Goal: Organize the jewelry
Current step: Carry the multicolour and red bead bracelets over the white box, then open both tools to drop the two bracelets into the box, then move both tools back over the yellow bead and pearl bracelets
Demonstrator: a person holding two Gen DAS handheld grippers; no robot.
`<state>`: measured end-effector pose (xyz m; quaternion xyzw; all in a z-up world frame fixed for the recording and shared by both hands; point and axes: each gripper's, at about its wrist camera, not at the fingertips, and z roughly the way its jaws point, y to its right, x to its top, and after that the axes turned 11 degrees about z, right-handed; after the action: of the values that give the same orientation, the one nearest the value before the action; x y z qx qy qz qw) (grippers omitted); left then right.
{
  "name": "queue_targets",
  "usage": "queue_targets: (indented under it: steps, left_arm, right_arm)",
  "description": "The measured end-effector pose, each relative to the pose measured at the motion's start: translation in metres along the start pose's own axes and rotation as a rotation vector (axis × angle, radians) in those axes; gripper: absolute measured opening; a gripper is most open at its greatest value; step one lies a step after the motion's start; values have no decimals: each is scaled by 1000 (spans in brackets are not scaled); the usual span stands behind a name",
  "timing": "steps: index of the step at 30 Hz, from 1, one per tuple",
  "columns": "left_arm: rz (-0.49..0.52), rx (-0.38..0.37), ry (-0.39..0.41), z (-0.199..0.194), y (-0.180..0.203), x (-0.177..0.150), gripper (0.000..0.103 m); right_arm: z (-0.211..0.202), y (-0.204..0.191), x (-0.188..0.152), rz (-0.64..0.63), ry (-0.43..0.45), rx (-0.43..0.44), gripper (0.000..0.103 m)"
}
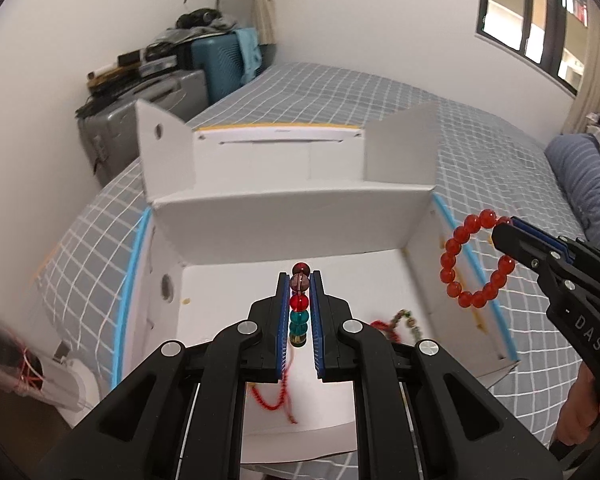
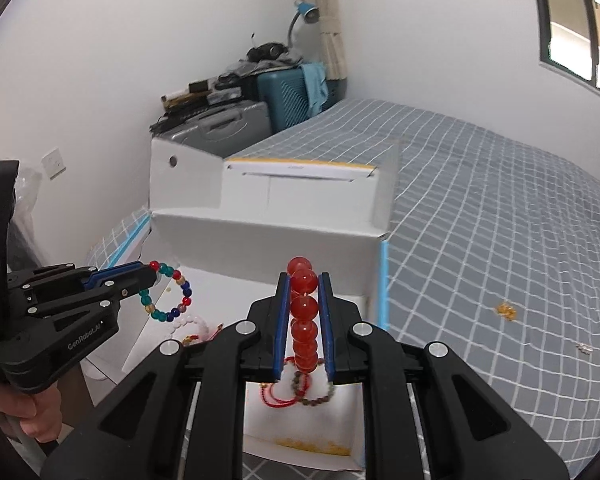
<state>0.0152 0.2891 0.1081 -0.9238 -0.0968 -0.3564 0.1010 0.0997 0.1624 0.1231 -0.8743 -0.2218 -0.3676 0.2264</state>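
hidden: your left gripper (image 1: 299, 312) is covering most of the multicoloured glass bead bracelet (image 1: 299, 300) and part of the thin red cord bracelet (image 1: 278, 396) | cut off: your hand (image 2: 24, 416) is running past the frame edge | blurred: the small yellow object on the grey checked bedspread (image 2: 506, 311) is staying too smeared to identify

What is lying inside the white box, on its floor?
On the floor of the white box lie a red cord bracelet, a brown-green bead bracelet and pale beads. The right gripper and its red bracelet cover part of the floor.
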Motion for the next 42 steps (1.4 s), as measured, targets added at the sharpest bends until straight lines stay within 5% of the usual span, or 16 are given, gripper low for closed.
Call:
queue_targets:
  steps: [16,26,28,33,42]
  left_arm:
    - [-55,44,-109,44,-31,-40,9]
    - [-67,48,-117,48,-30,-43,11]
    - [-64,50,-113,46,-30,-41,13]
    - [-62,60,-64,32,-21,-34,44]
    - [-15,21,2,27,30,-5,73]
  right_arm:
    - [65,-25,-39,-18,-143,-4,13]
    - [70,-28,-46,-23,-142,-23,14]
    - [65,-28,-44,-23,-129,-22,25]
    - [48,-19,-39,-25,-71,-52,56]
    - [6,53,-24,50,43,-154,83]
